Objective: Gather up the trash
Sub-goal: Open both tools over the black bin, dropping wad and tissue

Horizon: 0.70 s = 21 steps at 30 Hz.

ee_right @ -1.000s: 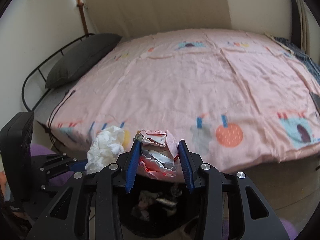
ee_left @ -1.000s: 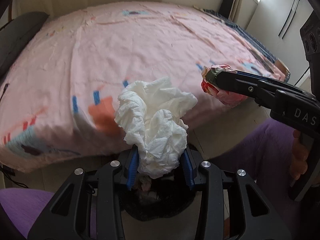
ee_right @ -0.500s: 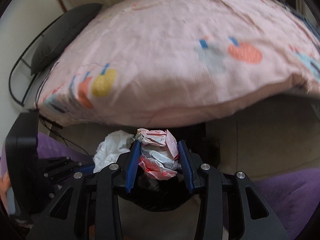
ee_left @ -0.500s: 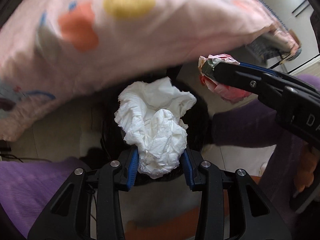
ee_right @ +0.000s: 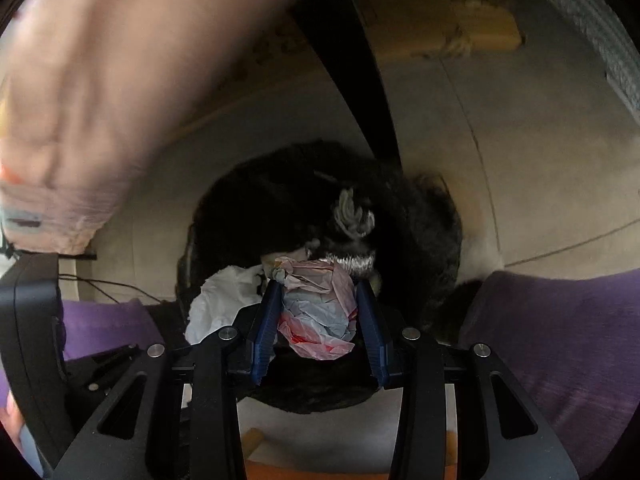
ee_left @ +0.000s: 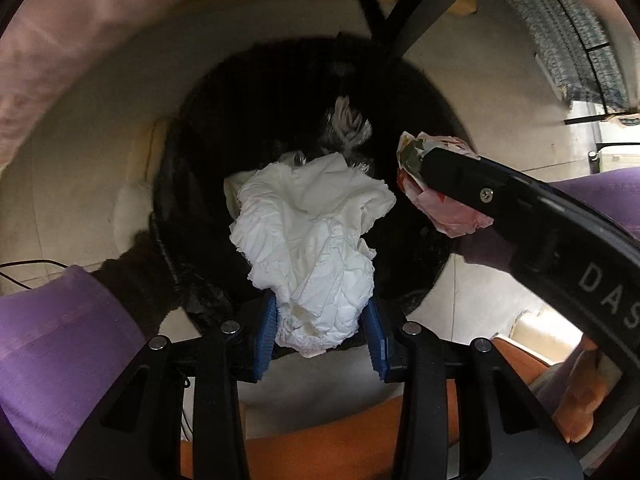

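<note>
My left gripper [ee_left: 322,330] is shut on a crumpled white tissue [ee_left: 312,248], held over the mouth of a black-lined trash bin [ee_left: 248,128]. To its right, my right gripper [ee_right: 318,322] is shut on a crumpled pink and white wrapper [ee_right: 320,304], also above the bin [ee_right: 260,208]. In the left wrist view the wrapper [ee_left: 440,208] shows beside the right gripper's black finger [ee_left: 472,184]. The white tissue [ee_right: 218,304] appears left of the wrapper in the right wrist view. Some whitish trash [ee_left: 348,124] lies inside the bin. Both grippers point steeply downward.
The pink bedsheet's edge [ee_right: 80,100] hangs above the bin at upper left. Black bed-frame bars [ee_left: 384,4] cross behind the bin. Purple-clad legs [ee_left: 60,340] flank the bin on both sides. A dark cable [ee_left: 28,268] runs along the pale floor at left.
Both grippers have tipped down and dropped from over the bed to just above the bin. The bed has slid out of view upward. Each still grips its trash.
</note>
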Motion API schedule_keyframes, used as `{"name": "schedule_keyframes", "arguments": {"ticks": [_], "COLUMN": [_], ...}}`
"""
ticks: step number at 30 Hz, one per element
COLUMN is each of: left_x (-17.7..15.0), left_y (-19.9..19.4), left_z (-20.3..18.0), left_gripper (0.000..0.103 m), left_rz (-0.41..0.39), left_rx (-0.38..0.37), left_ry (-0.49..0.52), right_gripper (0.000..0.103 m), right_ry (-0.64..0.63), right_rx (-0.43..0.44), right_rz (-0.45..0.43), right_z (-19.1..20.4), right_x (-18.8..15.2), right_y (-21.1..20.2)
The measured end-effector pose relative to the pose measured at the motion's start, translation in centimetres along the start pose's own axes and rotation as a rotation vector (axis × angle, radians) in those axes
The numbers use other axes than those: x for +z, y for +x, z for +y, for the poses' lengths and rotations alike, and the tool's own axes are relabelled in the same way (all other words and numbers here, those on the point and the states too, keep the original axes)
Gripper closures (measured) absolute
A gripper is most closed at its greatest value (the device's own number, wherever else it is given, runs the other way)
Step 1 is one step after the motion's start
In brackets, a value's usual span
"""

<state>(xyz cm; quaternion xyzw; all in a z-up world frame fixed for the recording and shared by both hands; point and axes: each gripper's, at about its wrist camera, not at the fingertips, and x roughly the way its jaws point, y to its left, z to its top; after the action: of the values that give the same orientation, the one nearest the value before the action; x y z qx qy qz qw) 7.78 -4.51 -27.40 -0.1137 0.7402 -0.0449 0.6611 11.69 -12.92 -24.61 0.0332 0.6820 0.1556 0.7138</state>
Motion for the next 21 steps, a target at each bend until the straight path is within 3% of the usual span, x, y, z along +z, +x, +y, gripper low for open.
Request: {"name": "schedule_keyframes", "arguments": {"ticks": [12, 21], "left_x": [1.5, 2.7], "left_y": [4.5, 6.3], "left_z": [0.9, 1.7], "left_gripper": [0.064, 0.064], "left_rz": [0.098, 0.12], "left_rx": [0.029, 0.076], "left_ry": [0.007, 0.031], "right_gripper": [0.066, 0.066], "right_ry": [0.054, 0.091], "right_rx": [-0.036, -0.058], "right_rz": [0.102, 0.151], "right_z": [-1.5, -2.4], "right_x": [1.7, 2.3], "right_y": [5.3, 8.1]}}
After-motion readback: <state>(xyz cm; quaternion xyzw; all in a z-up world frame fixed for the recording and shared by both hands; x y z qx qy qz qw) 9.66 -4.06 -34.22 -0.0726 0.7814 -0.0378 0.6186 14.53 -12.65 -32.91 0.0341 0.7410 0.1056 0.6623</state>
